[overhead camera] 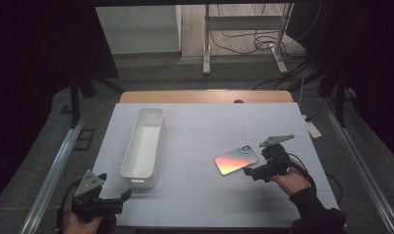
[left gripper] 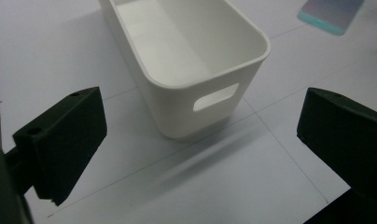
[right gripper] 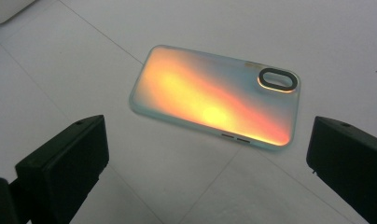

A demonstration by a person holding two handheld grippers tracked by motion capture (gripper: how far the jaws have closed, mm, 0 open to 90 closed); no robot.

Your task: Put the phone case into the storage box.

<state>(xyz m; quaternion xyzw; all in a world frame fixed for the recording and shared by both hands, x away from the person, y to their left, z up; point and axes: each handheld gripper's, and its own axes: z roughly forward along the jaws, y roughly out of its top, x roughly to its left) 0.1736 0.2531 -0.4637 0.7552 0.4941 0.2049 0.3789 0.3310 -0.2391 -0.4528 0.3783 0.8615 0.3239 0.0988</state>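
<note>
Iridescent orange-to-blue glossy plastic phone case (right gripper: 214,100), flat on white tabletop (overhead camera: 200,131) at right gripper's (overhead camera: 257,171) ten o'clock; likely light, slick, slightly flexible (best pinched across long edges). Jaws wide apart, empty. Left gripper (overhead camera: 124,195) likewise spread, facing long white plastic bin (left gripper: 191,60)

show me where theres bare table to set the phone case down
Widest free patch: between the white bin and the phone case, running to the table's far edge. Another bare strip lies along the near edge between the left gripper and right gripper. Tightest spots: around the case by the right gripper, and the bin's near end beside the left gripper.
</note>
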